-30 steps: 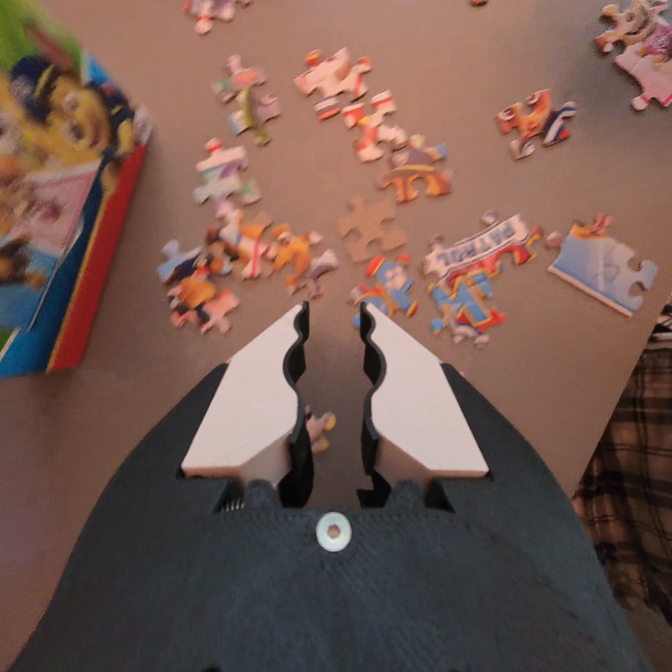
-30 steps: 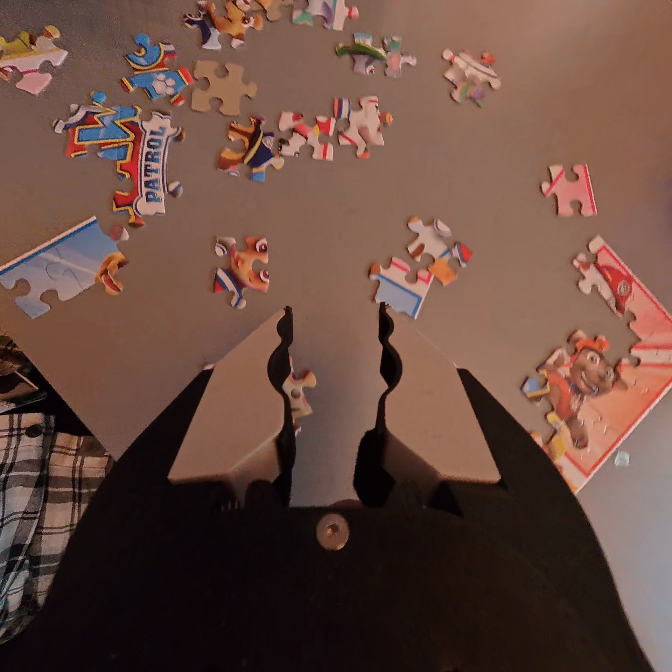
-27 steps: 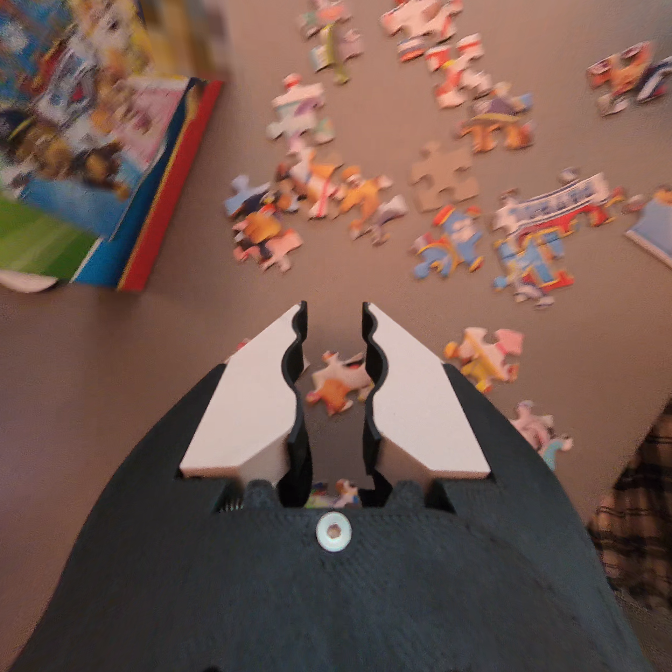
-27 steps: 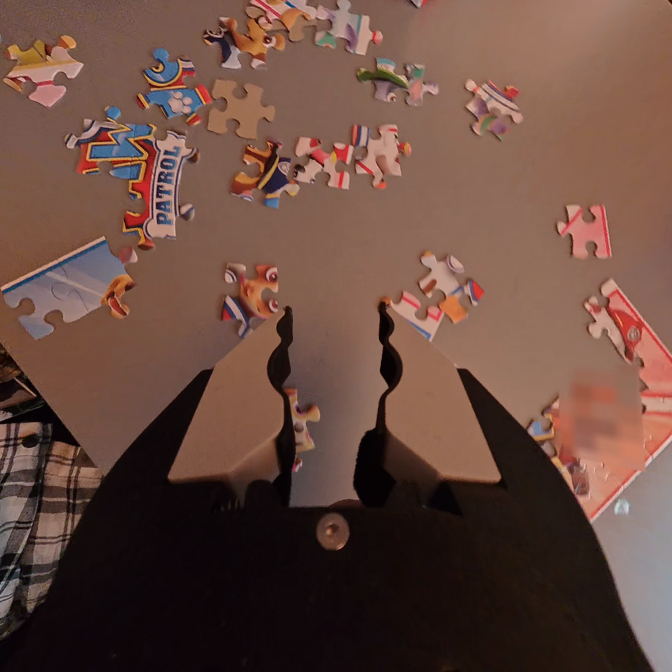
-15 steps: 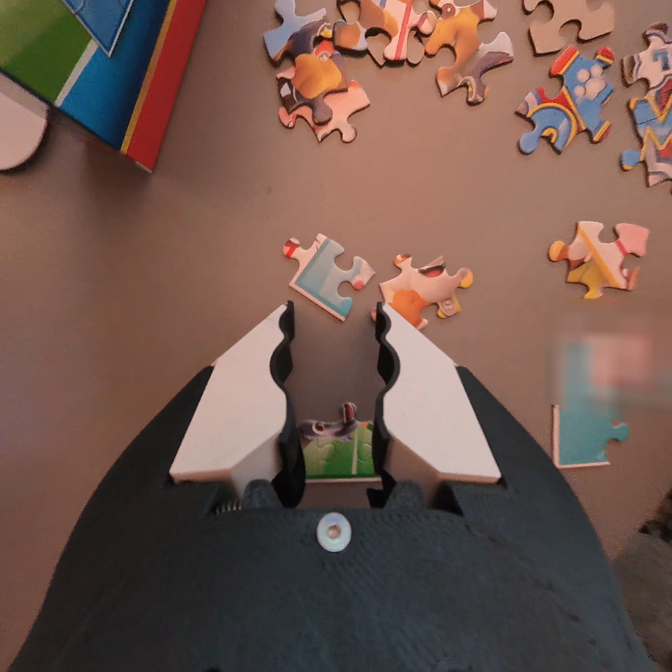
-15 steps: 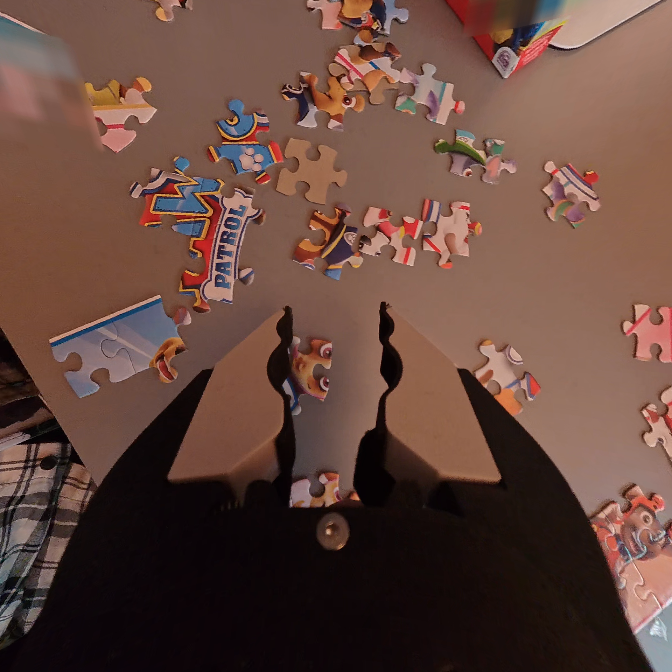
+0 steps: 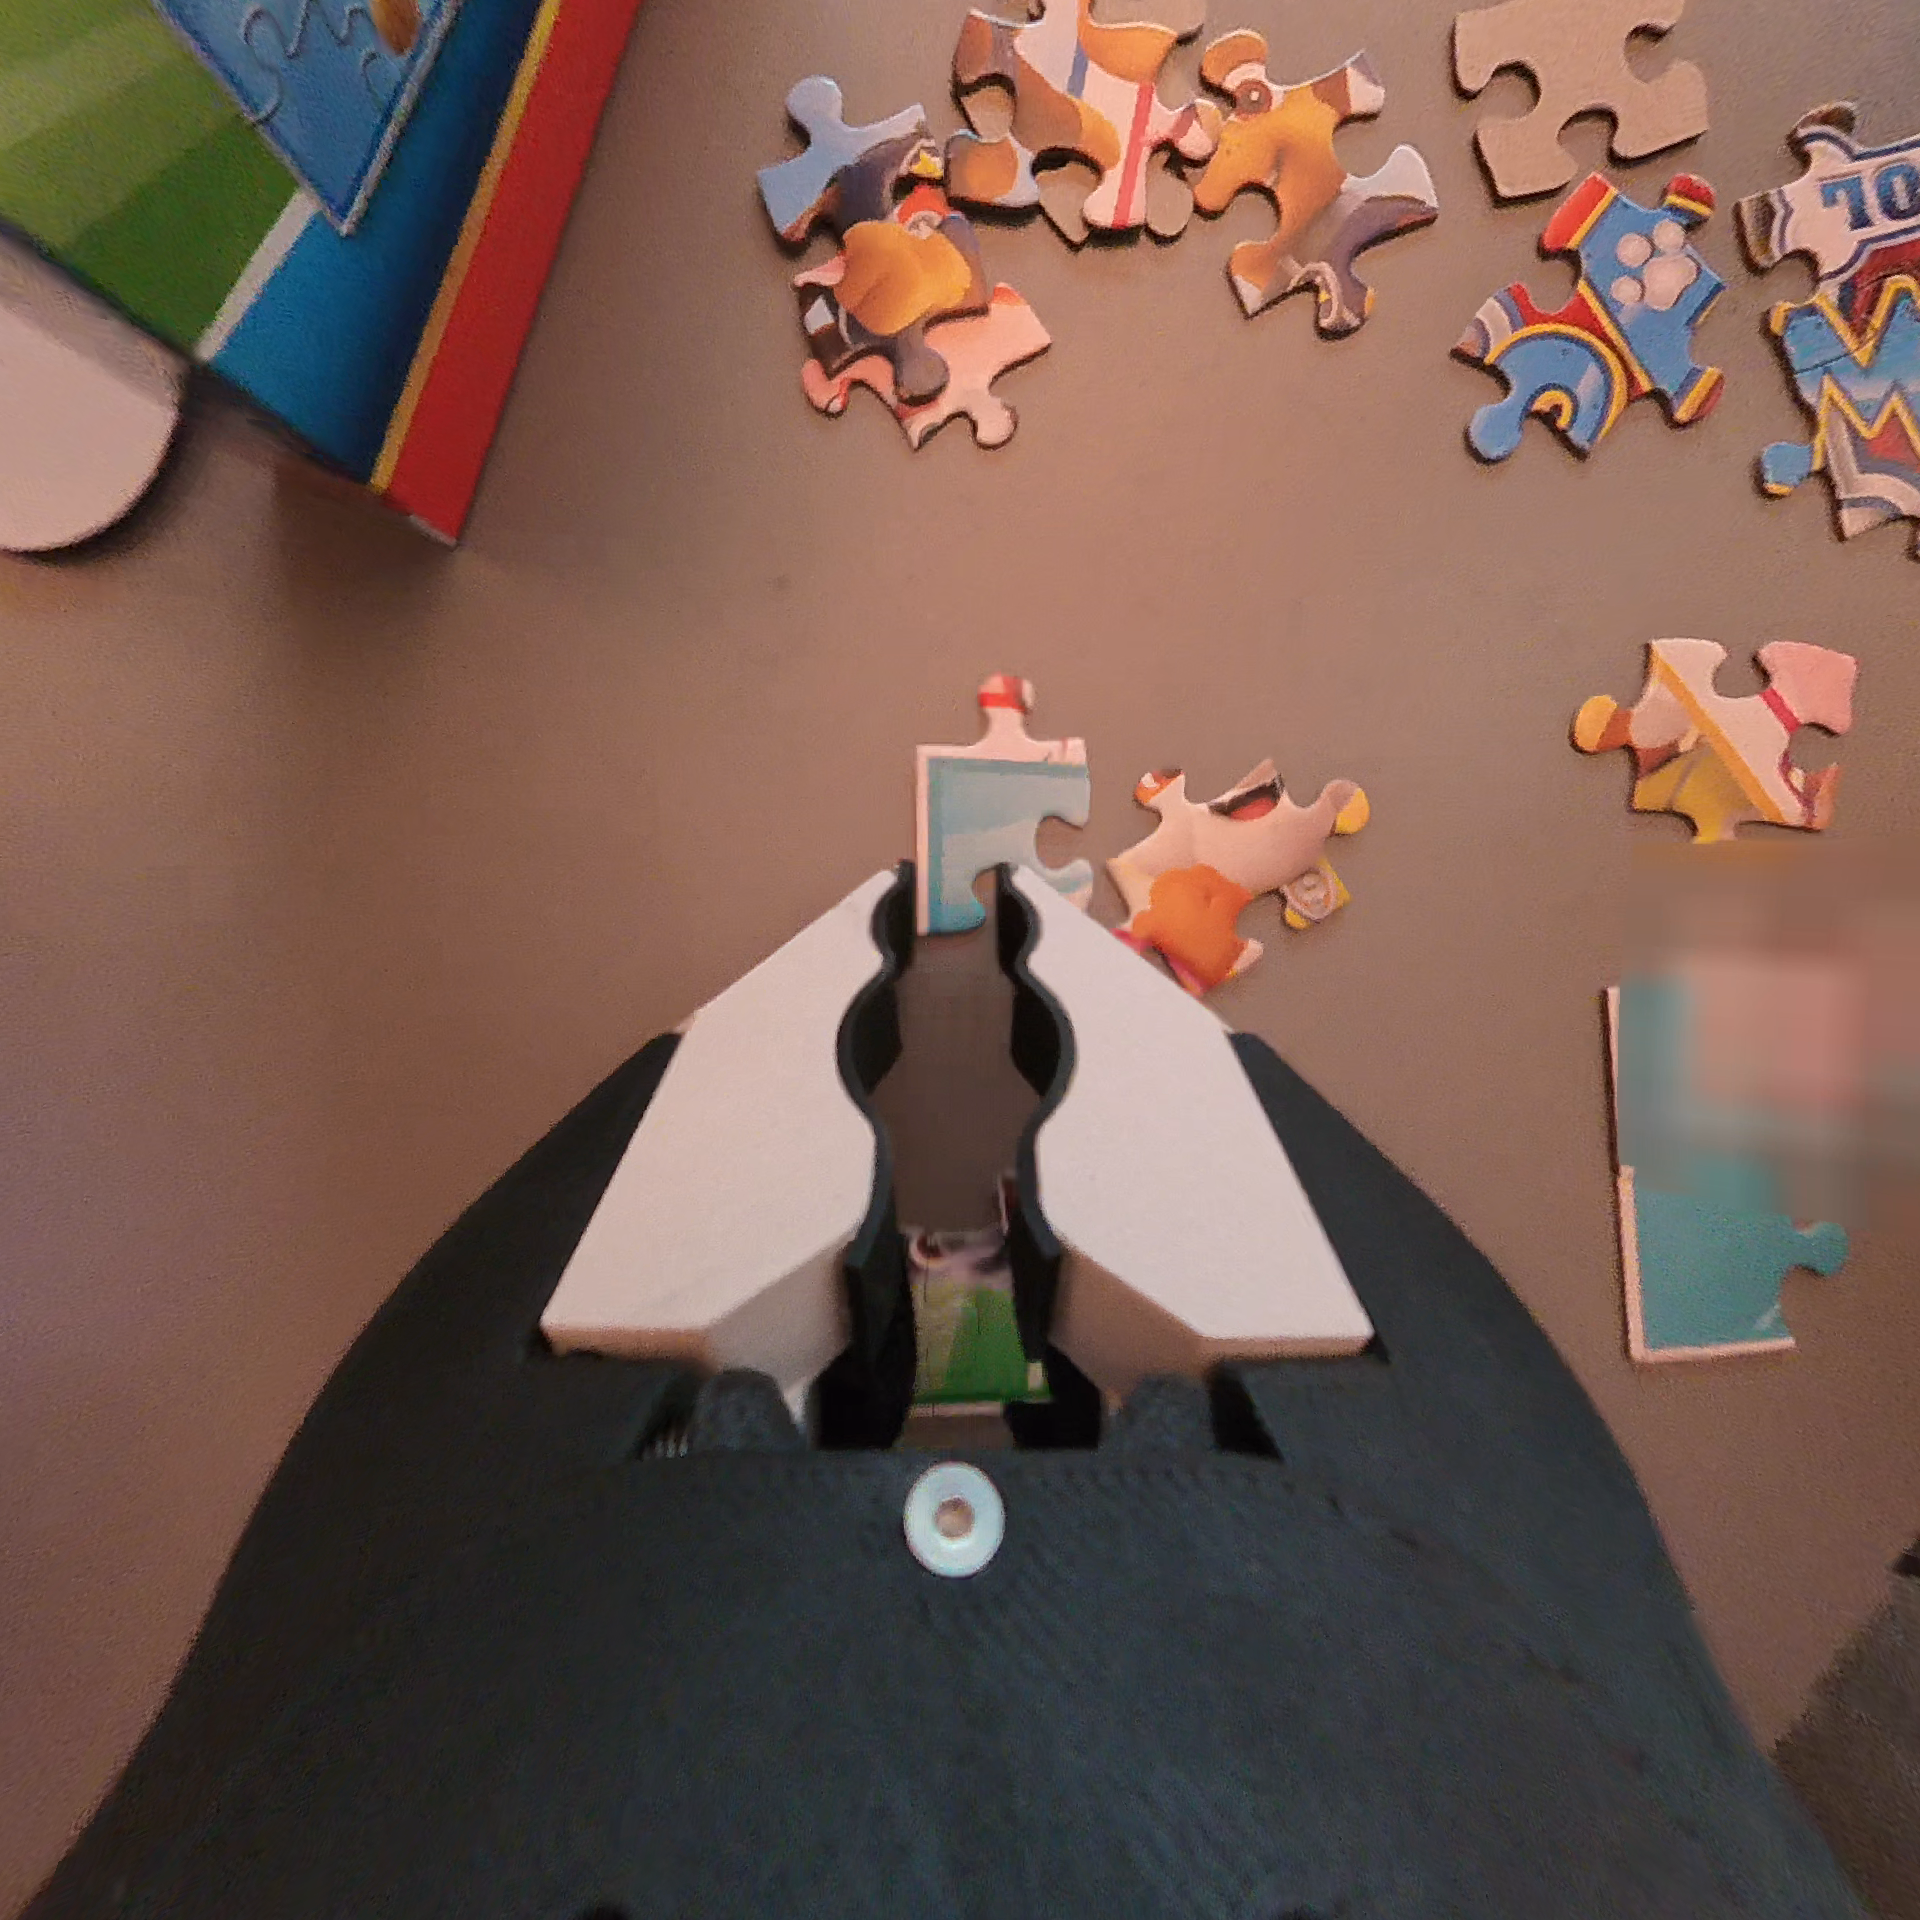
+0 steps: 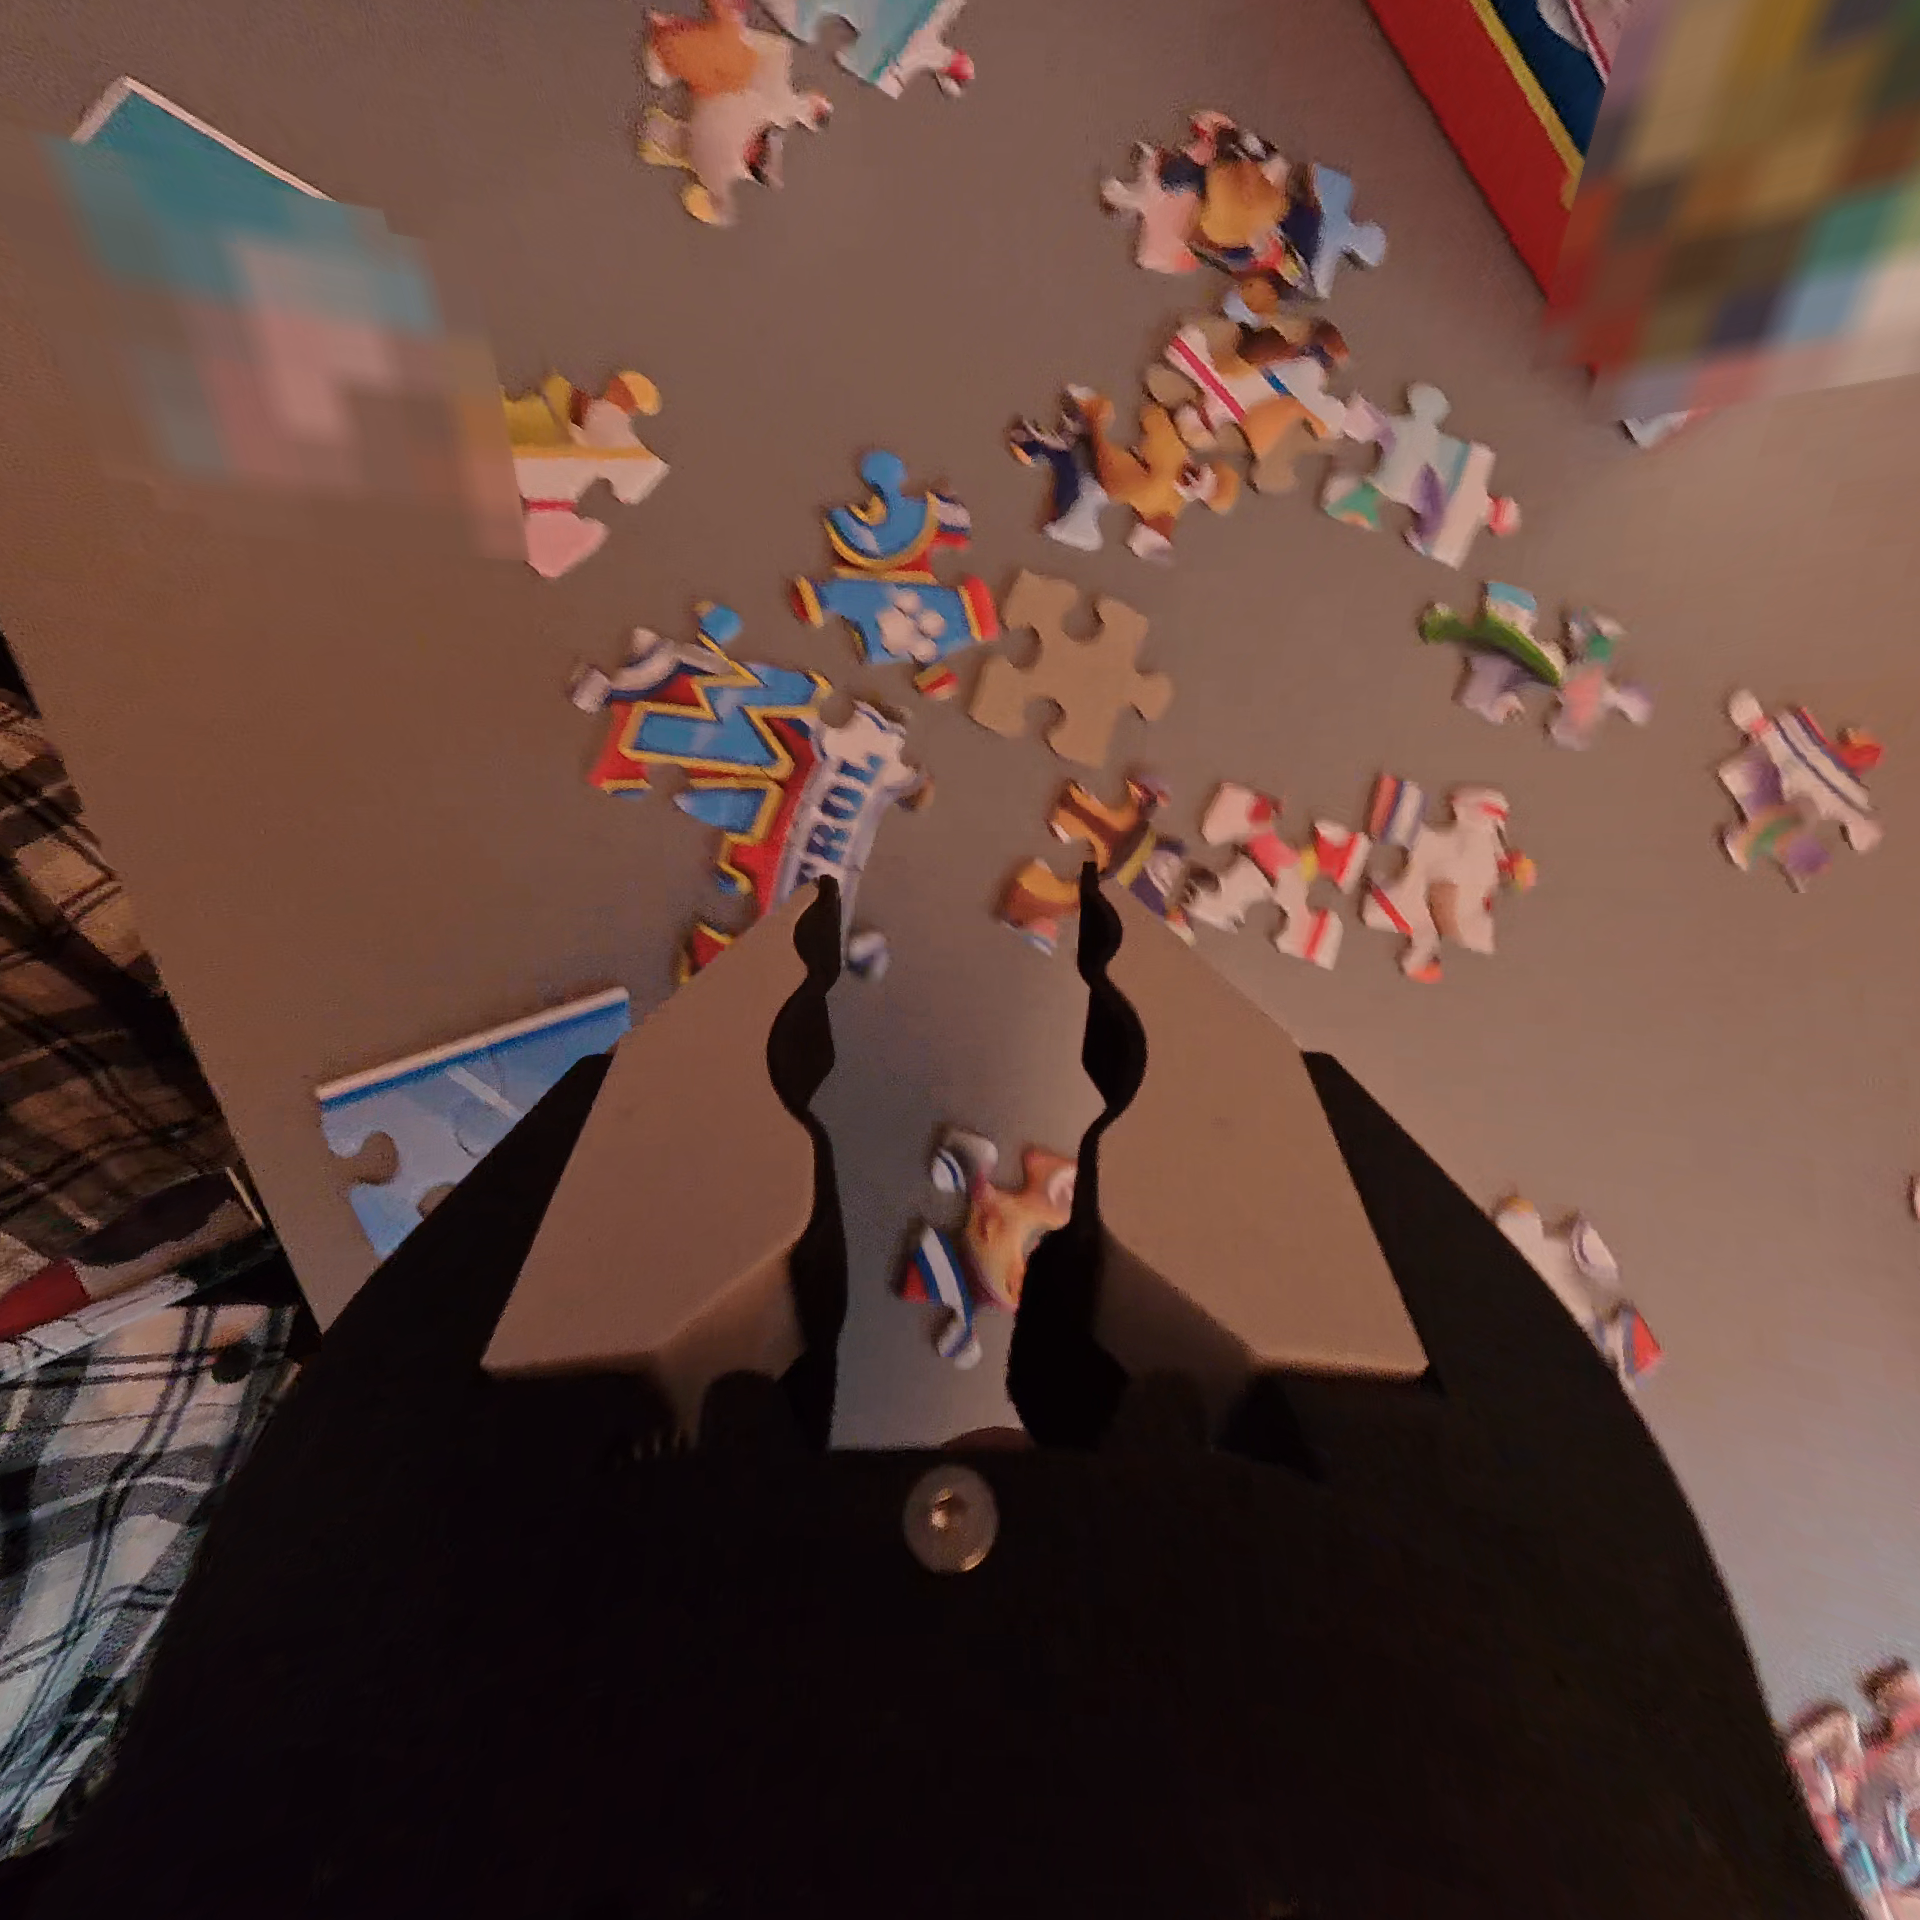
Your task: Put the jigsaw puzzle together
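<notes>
The left tongs (image 7: 954,883) are narrowed to a slim gap with their tips at the near edge of a pale teal edge piece (image 7: 992,821), apparently lined up to nip or nudge it, though whether they actually pinch it I cannot tell. The right tongs (image 8: 954,883) hang open and empty above the brown surface (image 8: 1351,1091), seemingly waiting over a small orange piece (image 8: 987,1236). Beyond lie scattered loose pieces, including a face-down brown piece (image 7: 1579,94), with the puzzle box (image 7: 312,208) set aside, probably for reference.
</notes>
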`<state>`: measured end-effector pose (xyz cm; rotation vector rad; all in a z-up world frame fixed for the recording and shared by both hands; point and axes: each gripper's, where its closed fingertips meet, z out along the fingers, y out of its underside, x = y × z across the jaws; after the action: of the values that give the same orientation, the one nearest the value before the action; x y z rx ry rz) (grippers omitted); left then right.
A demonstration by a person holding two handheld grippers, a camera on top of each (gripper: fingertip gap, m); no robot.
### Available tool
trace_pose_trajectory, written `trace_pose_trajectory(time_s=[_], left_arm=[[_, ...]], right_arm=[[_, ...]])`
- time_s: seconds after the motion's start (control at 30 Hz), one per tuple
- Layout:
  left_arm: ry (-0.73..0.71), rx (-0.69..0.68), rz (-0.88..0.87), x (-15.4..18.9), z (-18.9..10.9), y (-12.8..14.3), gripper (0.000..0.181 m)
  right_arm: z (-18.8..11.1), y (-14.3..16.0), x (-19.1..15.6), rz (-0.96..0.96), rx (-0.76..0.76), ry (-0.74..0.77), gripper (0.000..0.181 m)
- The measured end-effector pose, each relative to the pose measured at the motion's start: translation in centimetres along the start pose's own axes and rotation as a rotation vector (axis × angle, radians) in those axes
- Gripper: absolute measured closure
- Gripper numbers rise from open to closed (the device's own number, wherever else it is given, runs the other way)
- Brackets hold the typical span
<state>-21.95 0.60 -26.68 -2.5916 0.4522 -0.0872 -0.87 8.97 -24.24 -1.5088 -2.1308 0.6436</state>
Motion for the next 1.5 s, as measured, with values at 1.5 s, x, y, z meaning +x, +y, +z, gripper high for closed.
trace_pose_trajectory(time_s=[1.5], left_arm=[[-0.027, 0.224, -0.141, 4.4, -2.3, 5.3, 0.125]], right_arm=[[11.1, -11.1, 6.4, -0.034, 0.041, -0.016, 0.124]])
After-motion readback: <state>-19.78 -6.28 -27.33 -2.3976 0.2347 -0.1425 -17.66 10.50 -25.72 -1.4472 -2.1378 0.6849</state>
